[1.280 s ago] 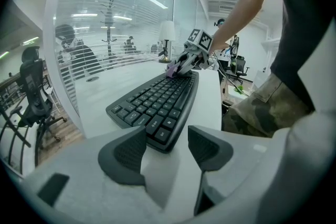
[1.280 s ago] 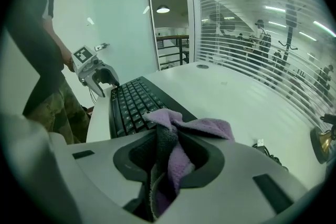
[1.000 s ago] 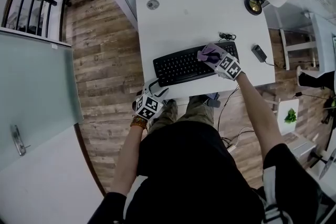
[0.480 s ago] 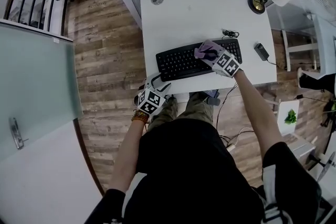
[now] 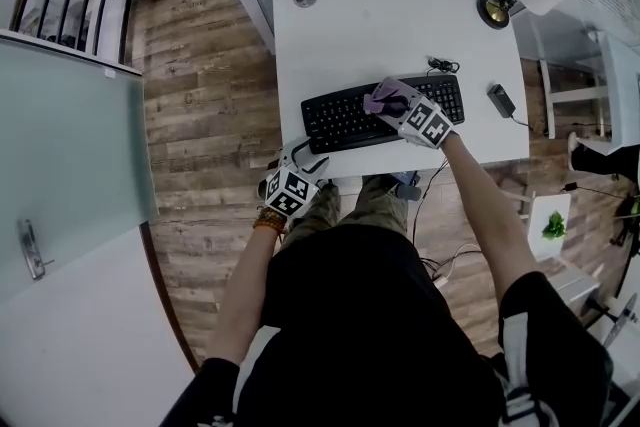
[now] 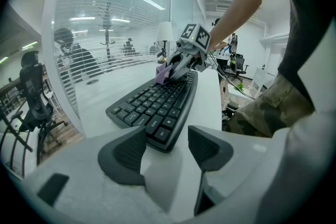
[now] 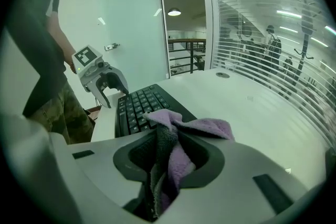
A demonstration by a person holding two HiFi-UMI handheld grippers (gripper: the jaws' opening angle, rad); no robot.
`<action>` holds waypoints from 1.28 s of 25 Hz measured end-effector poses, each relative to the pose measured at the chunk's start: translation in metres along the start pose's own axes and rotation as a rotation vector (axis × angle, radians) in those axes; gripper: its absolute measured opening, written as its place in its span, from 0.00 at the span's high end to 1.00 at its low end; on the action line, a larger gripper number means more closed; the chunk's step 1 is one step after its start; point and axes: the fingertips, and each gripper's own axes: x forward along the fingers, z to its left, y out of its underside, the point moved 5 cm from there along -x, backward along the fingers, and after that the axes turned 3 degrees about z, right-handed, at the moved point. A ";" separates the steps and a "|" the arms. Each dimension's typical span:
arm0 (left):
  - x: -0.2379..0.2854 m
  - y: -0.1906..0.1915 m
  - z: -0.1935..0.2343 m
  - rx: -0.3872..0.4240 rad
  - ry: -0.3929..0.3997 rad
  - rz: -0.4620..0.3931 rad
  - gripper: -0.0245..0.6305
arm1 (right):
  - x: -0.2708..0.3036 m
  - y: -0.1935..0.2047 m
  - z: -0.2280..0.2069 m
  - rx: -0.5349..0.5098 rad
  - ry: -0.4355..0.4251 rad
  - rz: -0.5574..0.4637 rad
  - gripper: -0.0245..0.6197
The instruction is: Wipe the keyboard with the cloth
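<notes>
Your right gripper is clenched on the purple cloth, whose loose end spills out just ahead of the jaws onto the keyboard. Your left gripper stands released and empty, with the keyboard's near corner just ahead of it and untouched. That is the risk: nothing pins the keyboard, so a hard stroke could shove it across the desk. The bunched cloth might also snag a key or pull free.
</notes>
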 end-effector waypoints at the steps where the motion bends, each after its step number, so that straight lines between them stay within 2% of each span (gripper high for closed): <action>1: 0.001 0.000 0.000 -0.001 -0.001 0.000 0.58 | 0.002 -0.001 0.001 -0.001 -0.003 -0.003 0.81; 32: 0.000 0.001 0.001 -0.015 -0.018 -0.015 0.61 | 0.063 -0.069 0.057 -0.077 -0.141 -0.050 0.81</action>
